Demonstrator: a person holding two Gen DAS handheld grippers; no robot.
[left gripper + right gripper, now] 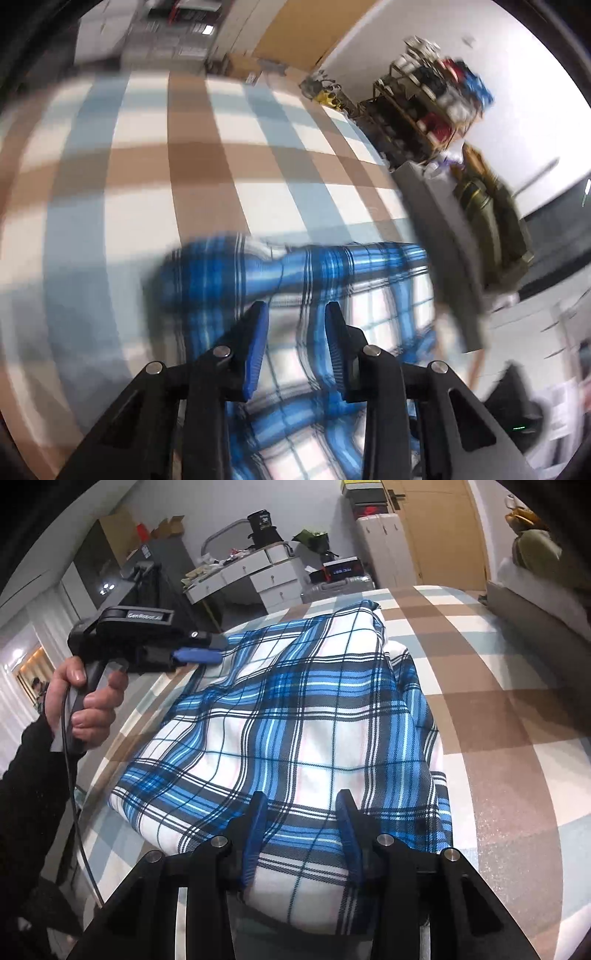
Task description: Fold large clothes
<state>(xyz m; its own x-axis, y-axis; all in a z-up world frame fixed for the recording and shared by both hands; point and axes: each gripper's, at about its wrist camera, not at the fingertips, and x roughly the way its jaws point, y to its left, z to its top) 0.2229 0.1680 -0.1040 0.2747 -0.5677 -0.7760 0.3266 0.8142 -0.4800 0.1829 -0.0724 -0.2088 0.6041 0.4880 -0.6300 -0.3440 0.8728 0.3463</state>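
A blue, white and black plaid garment [295, 716] lies folded in a thick stack on a bed with a brown, blue and white checked cover [517, 720]. My right gripper [303, 801] is open, its blue-padded fingers just above the stack's near edge, holding nothing. My left gripper [295, 314] is open over a rumpled part of the garment [332, 266]; that view is motion-blurred. The left gripper also shows in the right wrist view [207, 655], held in a hand above the stack's far left corner.
A white desk with drawers [258, 576], a suitcase [343, 583] and a wooden door [443, 531] stand beyond the bed. A cluttered shelf [432, 103] and an olive bag [487, 206] stand by the bed's right side.
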